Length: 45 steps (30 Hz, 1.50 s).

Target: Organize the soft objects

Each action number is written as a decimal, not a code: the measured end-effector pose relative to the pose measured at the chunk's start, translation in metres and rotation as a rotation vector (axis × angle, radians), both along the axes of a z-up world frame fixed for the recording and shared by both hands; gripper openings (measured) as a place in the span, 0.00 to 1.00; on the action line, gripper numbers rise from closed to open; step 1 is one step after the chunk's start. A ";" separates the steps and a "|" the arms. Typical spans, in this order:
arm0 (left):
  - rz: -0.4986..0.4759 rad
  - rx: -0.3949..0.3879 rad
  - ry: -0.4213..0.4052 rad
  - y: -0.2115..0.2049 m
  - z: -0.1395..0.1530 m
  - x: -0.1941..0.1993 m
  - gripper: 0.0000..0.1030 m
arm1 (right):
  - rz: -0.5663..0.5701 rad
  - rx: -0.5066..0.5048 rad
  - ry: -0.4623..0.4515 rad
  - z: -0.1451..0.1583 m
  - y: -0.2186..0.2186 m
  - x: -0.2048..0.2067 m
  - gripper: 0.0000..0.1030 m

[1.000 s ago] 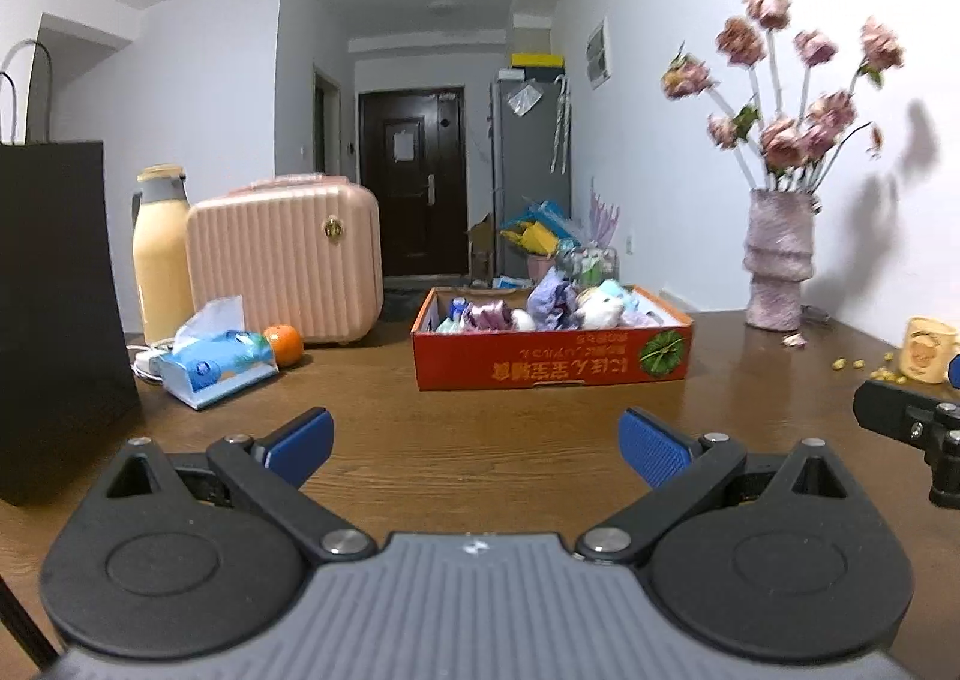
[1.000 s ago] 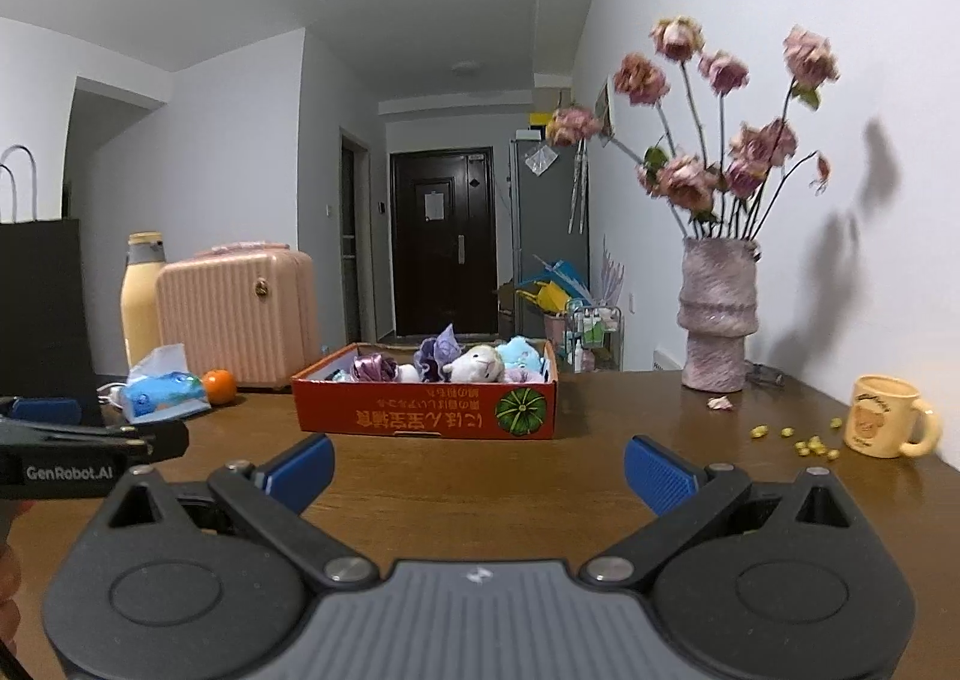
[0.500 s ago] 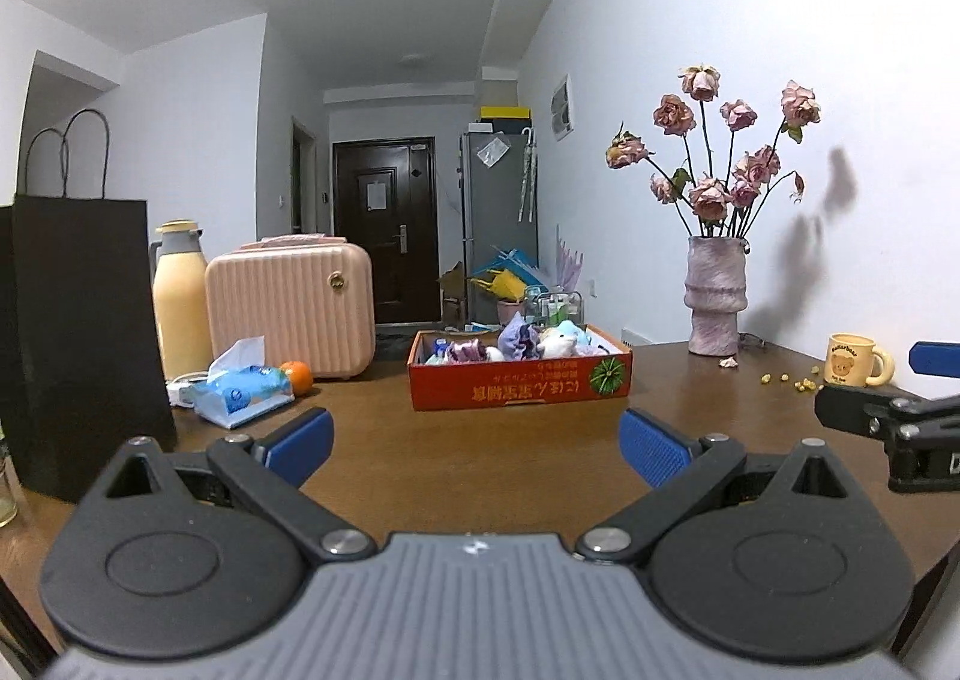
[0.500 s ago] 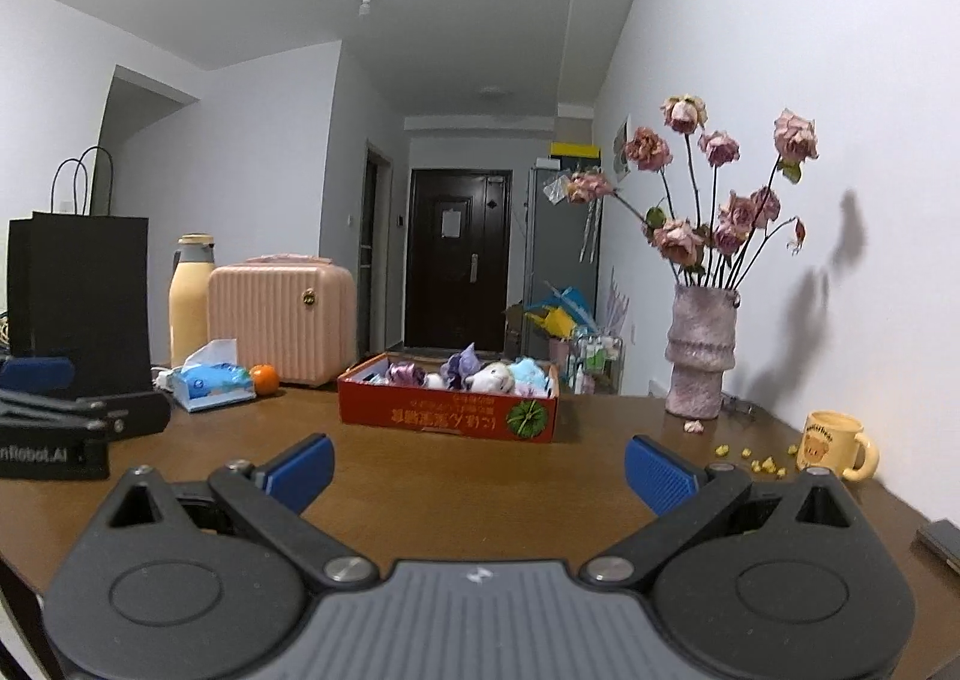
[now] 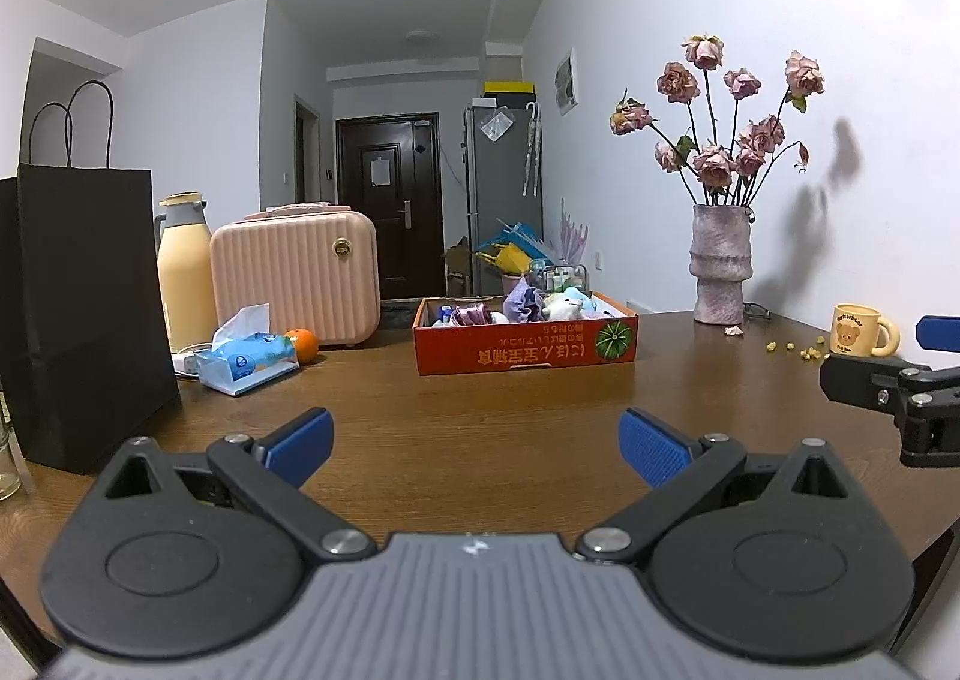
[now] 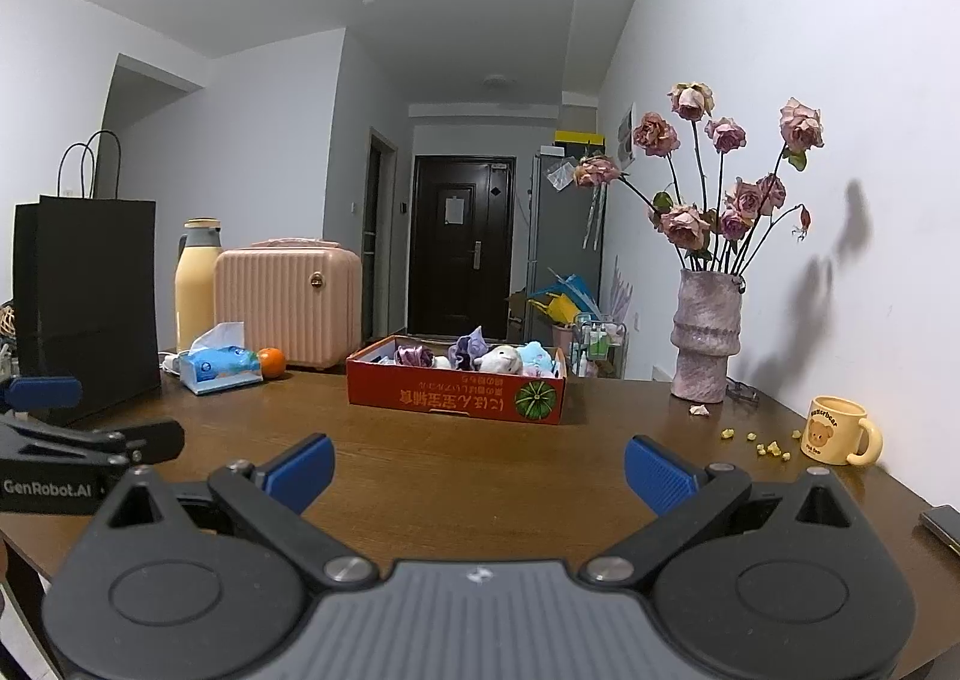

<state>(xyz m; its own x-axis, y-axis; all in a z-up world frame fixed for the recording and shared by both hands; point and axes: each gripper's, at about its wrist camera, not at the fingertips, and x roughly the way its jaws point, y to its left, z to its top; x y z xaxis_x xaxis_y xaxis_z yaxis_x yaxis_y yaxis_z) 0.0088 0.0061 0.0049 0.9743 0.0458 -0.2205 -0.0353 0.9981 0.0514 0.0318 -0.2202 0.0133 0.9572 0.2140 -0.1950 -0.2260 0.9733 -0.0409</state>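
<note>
Brown wooden table (image 5: 480,410): soft plush toys (image 5: 543,303) piled in red cardboard box (image 5: 525,349). Left gripper (image 5: 474,443), right gripper (image 6: 478,470) wide open, empty, well short of box. Sorting stage unclear.

Left gripper (image 5: 474,443) and right gripper (image 6: 478,470), black linkage arms, blue ribbed pads, silver pivot screws, grey ridged housings (white "GenRobot.AI" lettering)

"GenRobot.AI" in white on left tool (image 6: 54,443) body. Upside-down script on red box (image 6: 456,389) front, not legible. Small lettering on bear mug (image 6: 834,431), unreadable.
</note>
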 end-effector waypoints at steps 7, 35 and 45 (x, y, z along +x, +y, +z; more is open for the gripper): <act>-0.001 0.000 0.005 -0.001 -0.001 0.000 1.00 | -0.003 0.001 0.005 0.000 -0.001 0.003 1.00; -0.011 0.007 -0.007 -0.004 -0.002 -0.001 1.00 | -0.004 0.000 0.003 -0.001 -0.001 0.002 1.00; -0.011 0.009 -0.007 -0.006 -0.002 -0.001 1.00 | -0.005 0.000 0.004 -0.002 -0.002 0.003 1.00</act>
<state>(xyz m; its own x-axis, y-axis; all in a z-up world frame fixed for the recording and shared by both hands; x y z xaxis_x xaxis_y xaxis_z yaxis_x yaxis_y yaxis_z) 0.0074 0.0006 0.0029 0.9763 0.0368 -0.2135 -0.0245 0.9979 0.0599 0.0344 -0.2218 0.0116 0.9575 0.2093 -0.1985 -0.2213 0.9744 -0.0399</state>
